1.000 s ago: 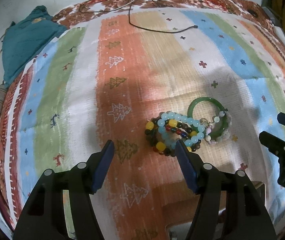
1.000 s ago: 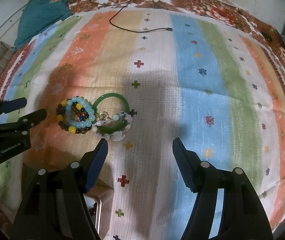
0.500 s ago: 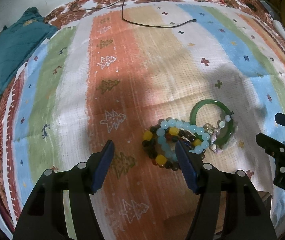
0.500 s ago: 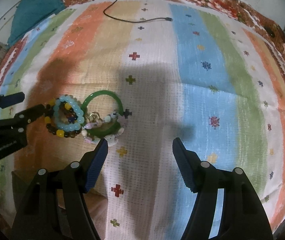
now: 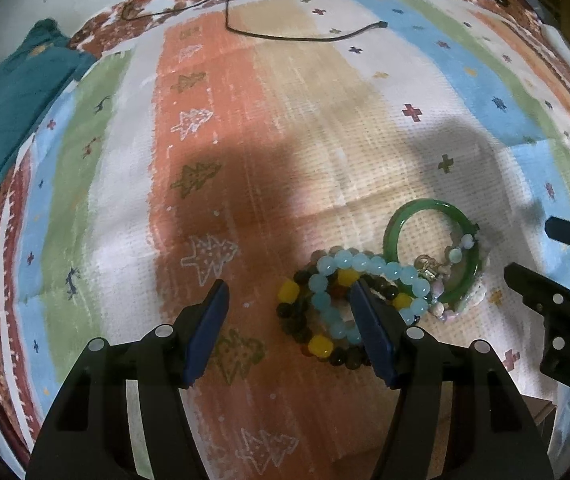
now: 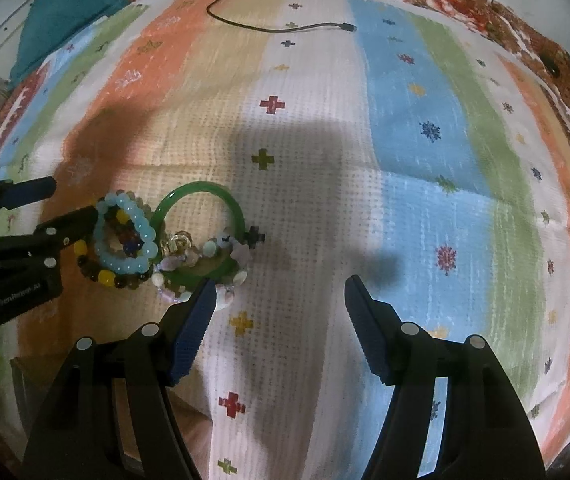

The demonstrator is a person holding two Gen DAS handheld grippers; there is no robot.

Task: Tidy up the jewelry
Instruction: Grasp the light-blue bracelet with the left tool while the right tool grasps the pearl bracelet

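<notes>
A heap of jewelry lies on the striped cloth (image 5: 285, 128): a green bangle (image 5: 409, 216), a light-blue bead bracelet (image 5: 369, 262), a dark bracelet with yellow beads (image 5: 291, 320) and a pale shell bracelet (image 6: 229, 296). My left gripper (image 5: 287, 300) is open, low over the cloth, its right finger over the bead bracelets. My right gripper (image 6: 279, 296) is open, its left finger at the edge of the shell bracelet and the green bangle (image 6: 237, 216). The left gripper's fingertips (image 6: 73, 220) touch the blue bracelet (image 6: 141, 232).
A black cable (image 5: 297, 36) lies at the far end of the cloth (image 6: 405, 120). A teal fabric bundle (image 5: 17, 96) sits at the far left edge. A box corner (image 6: 17, 380) shows under my right gripper's left side.
Both grippers have moved forward and down toward the jewelry heap. My left gripper's right finger now overlaps the bead bracelets. The jewelry has not moved.
</notes>
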